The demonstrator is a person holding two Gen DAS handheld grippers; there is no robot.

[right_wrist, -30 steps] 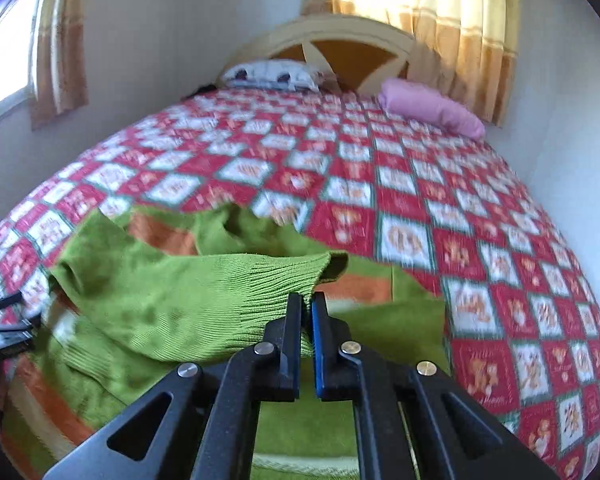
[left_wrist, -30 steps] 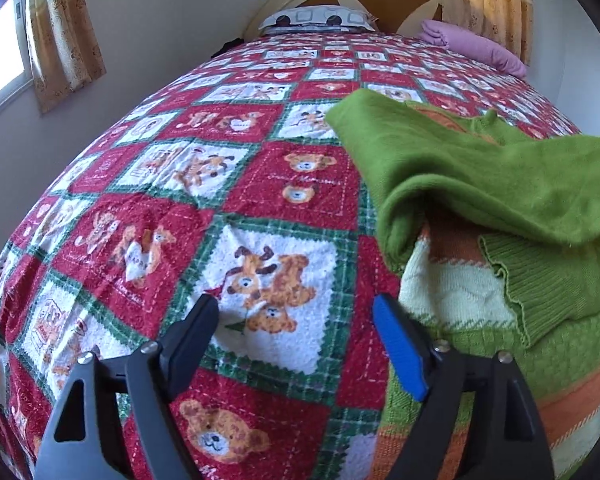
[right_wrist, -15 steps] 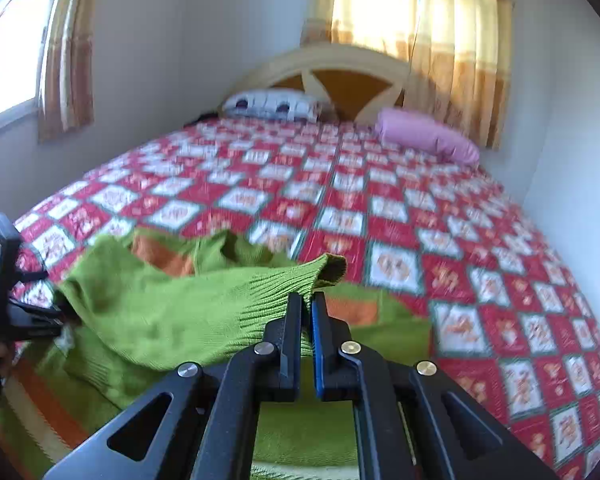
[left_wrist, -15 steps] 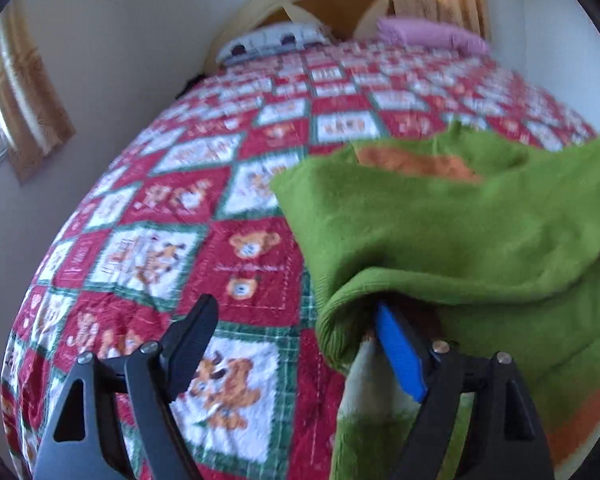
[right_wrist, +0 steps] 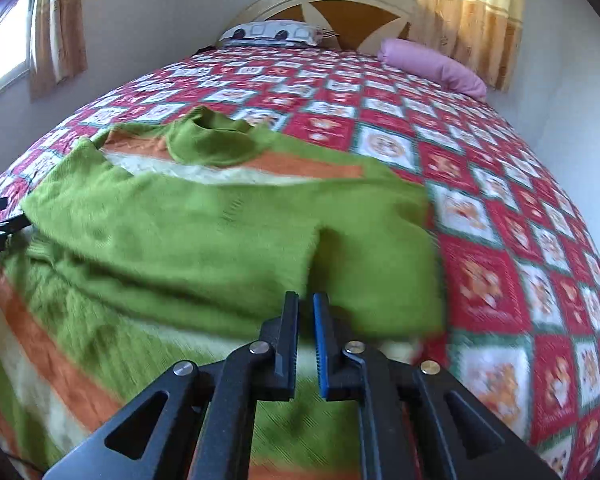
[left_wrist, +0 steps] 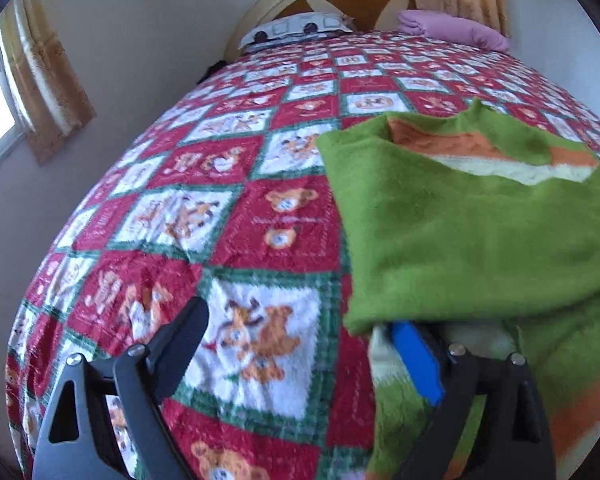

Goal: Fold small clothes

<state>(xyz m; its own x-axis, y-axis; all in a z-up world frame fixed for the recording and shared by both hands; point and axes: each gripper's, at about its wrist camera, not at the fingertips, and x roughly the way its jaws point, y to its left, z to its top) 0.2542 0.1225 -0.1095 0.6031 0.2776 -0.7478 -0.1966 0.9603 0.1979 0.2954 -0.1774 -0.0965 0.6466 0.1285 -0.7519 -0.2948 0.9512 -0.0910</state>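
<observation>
Bedspread [right_wrist: 480,184] with red and white teddy-bear squares covers the whole bed. Green sweater [right_wrist: 188,236] with orange and cream stripes lies on its near part, one sleeve folded across the body. The left gripper [left_wrist: 296,344] is opening wide, with bedspread between its jaws. The right gripper [right_wrist: 306,320] stands almost closed, cloth not clearly pinched.

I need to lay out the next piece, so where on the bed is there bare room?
Free: the quilt right of the green sweater, up to the pink pillow; and the stretch between its collar and the patterned pillow. Also quilt left of the sweater. Crowded: the near edge, where the sweater lies.
</observation>
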